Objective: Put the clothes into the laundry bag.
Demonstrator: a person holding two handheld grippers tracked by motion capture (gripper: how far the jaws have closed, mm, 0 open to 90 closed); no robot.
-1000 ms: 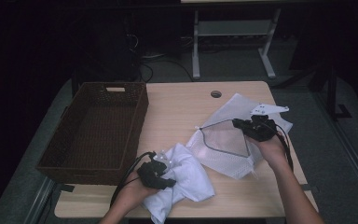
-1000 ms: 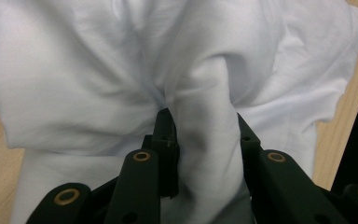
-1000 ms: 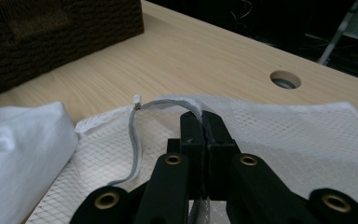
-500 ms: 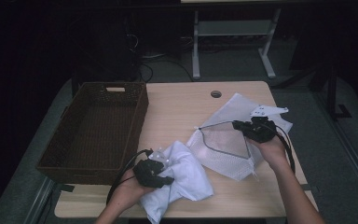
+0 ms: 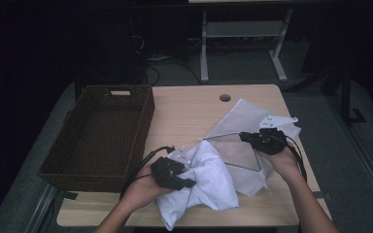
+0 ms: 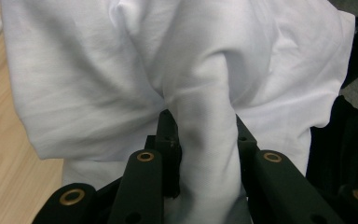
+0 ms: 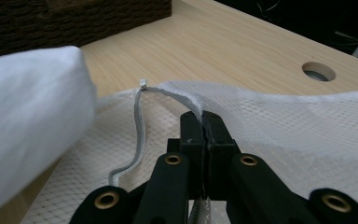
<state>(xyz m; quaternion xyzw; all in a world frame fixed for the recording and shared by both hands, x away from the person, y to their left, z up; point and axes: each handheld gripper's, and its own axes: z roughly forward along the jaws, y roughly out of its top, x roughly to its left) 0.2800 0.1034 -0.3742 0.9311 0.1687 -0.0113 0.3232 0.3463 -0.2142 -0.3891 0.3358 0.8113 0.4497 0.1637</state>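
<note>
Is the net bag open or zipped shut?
Open. The right gripper pinches the mesh bag by its upper zipper edge and lifts it off the lower edge, leaving a gap beside the white cloth.

Dim high view with black surroundings; close-ups brighter, near cloth blurred.

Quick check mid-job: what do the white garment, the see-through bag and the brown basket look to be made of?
White garment: soft matte woven or knit cloth, probably cotton; it bunches into smooth folds.
See-through bag: fine white mesh netting, likely synthetic, with a grey zip along its edge; the wood grain shows through.
Brown basket: dark woven wicker or rattan look; the material could be plastic imitation.
</note>
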